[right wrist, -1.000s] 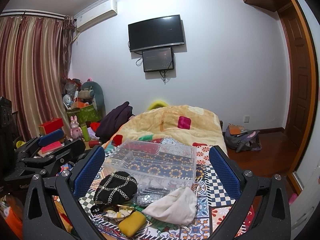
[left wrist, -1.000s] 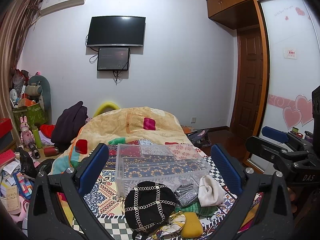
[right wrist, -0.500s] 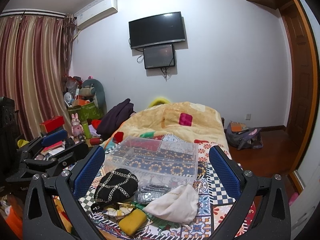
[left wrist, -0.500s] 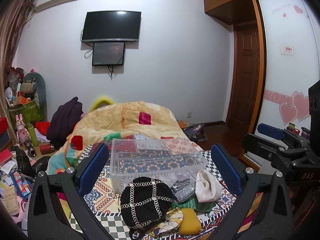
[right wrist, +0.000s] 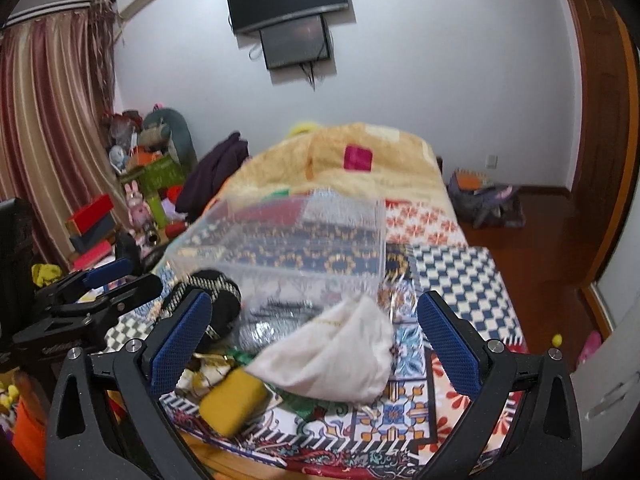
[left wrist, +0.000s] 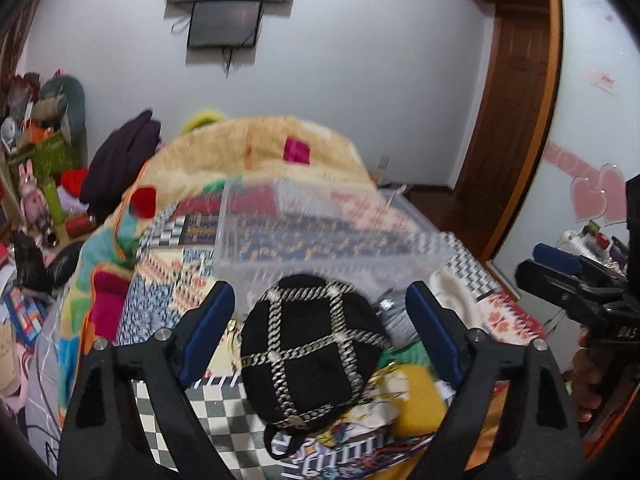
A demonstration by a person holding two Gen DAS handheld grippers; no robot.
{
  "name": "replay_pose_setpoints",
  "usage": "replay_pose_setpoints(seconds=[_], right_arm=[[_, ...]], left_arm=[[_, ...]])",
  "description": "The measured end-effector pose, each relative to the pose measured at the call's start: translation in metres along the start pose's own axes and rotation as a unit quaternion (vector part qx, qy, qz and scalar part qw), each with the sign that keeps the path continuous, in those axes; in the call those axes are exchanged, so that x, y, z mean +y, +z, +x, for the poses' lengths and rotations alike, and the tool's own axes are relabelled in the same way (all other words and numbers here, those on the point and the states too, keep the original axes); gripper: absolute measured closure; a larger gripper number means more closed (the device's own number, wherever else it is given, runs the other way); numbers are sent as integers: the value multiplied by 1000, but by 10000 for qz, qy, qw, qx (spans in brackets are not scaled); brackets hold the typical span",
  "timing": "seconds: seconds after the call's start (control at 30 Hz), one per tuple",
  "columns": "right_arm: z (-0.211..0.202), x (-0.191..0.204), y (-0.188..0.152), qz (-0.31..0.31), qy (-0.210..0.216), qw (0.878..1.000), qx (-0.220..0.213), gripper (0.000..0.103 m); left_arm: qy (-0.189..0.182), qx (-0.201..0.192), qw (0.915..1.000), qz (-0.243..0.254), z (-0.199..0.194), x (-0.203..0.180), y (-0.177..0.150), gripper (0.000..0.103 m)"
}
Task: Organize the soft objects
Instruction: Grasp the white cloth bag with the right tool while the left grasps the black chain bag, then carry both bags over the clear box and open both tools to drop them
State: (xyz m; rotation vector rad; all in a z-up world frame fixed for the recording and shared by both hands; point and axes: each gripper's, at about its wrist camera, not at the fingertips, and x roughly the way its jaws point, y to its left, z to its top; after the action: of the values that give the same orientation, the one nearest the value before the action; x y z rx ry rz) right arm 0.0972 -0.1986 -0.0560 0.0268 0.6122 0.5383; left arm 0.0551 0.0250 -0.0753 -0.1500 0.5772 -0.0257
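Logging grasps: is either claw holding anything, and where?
Nothing held. Left claw open around the black hat; right claw open over the white pouch.

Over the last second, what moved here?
Both claws came down toward the pile: the left claw now frames the black hat, the right claw the white cloth. Both are open, holding nothing. The clear box stayed put.

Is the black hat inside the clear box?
No, the black hat lies on the bed in front of the clear box, between the open left tool's fingers.
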Motion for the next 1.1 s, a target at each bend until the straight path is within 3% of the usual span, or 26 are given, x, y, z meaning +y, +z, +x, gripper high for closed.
replay_pose_setpoints(seconds=[0.23, 0.33, 0.4, 0.53, 0.6, 0.7, 0.87, 1.1], right_arm=[[25, -10, -15, 149, -83, 9981, 599, 17], [35, -16, -19, 258, -39, 9962, 836, 26], [40, -19, -21, 332, 1, 9946, 982, 36], [45, -24, -25, 513, 200, 9919, 1146, 53], [49, -23, -24, 562, 316, 9911, 1164, 69], [49, -21, -24, 518, 366, 9911, 1172, 85], [44, -21, -23, 427, 313, 9934, 1020, 94], [23, -15, -11, 253, 342, 9975, 558, 96]], left_arm=[[267, 383, 9988, -131, 31, 16, -17, 30], [274, 562, 9977, -259, 43, 24, -21, 42], [234, 683, 9969, -322, 50, 29, -24, 55], [172, 780, 9959, -431, 57, 34, -28, 64], [155, 753, 9961, -442, 56, 35, -28, 72], [112, 663, 9967, -448, 52, 34, -28, 80], [42, 497, 9979, -409, 39, 30, -23, 87], [15, -57, 9999, -82, 1, 13, -8, 90]])
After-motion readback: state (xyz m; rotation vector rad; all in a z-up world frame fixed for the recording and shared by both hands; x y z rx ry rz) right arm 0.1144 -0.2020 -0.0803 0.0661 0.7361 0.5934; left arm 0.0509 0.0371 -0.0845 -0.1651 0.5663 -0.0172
